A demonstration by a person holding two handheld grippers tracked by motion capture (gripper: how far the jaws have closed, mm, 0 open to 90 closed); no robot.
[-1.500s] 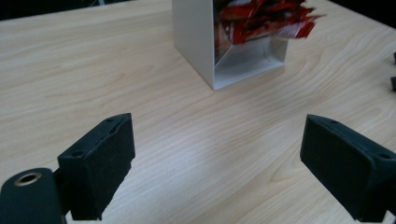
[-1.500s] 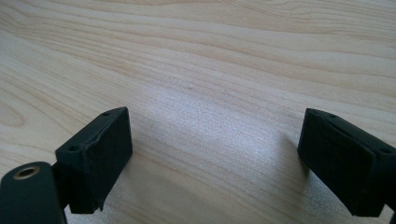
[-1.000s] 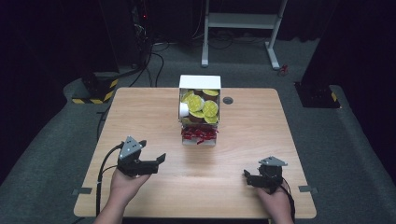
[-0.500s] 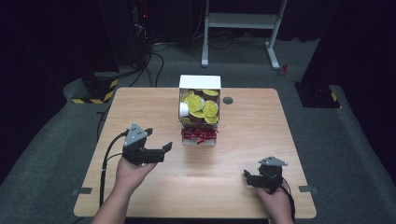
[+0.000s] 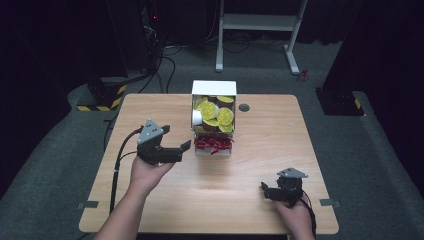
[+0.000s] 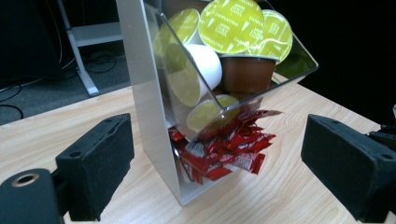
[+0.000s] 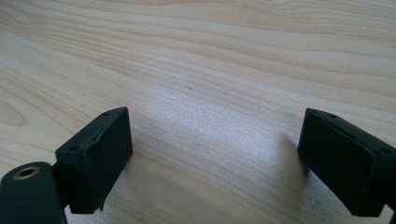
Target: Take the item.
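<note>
**Both grippers wide apart, nothing held**

My left gripper [image 5: 181,148] is raised off the wooden table [image 5: 260,185], its jaws spread wide and gripping nothing. It points at the dispenser box [image 5: 214,89] that stands near the far middle of the table. Along its own view the clear sloped bin [image 6: 243,100] sits between my two pads [image 6: 100,161] but farther off, apart from both. The bin is stacked with coffee capsules [image 6: 231,21] with yellow-green foil lids; one white one and one brown one show their sides. Below it, red sachets [image 6: 229,149] spill out of the lower opening onto the wood.

My right gripper [image 5: 272,191] is low by the near right corner of the table, well apart from the box. Its jaws are equally far apart, with bare wood grain between them; whether the tips touch the surface I cannot tell.
</note>
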